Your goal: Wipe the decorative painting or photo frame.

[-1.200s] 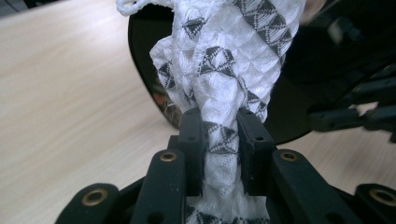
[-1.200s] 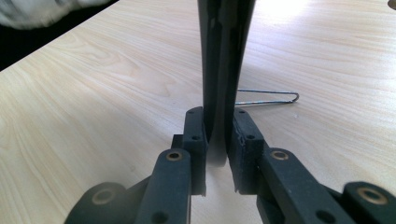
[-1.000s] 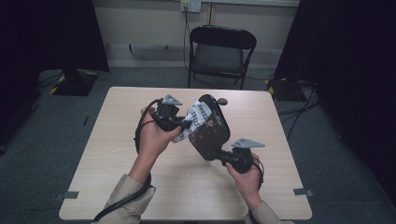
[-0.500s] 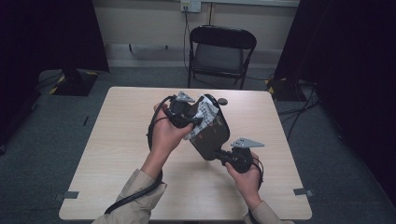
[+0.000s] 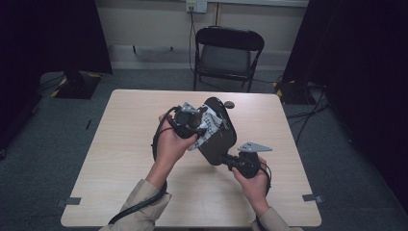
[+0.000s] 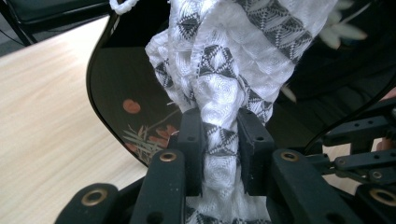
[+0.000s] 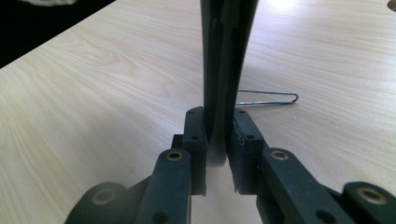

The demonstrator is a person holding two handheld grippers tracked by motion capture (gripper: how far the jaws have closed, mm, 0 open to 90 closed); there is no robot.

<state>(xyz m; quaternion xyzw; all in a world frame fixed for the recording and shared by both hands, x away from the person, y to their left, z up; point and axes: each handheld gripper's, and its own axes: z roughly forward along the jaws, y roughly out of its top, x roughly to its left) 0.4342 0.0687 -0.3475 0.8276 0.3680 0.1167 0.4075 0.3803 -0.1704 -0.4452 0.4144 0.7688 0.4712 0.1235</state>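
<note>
The cloth (image 6: 224, 70) is white with bands of grey-black triangles. The tray (image 6: 126, 84) is glossy black, painted with red-orange flowers and pale leaves. The desk (image 5: 125, 139) is light wood grain.

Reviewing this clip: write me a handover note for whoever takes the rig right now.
Left gripper: shut on the patterned cloth, pressed against the black tray's inner face.
Right gripper: shut on the tray's edge, holding it tilted above the table.
A thin wire piece lies on the table beyond the tray.
Done: tray lifted, cloth on it, wiping apparently under way.
Left: likely finish wiping, set the tray flat, release the cloth.
</note>
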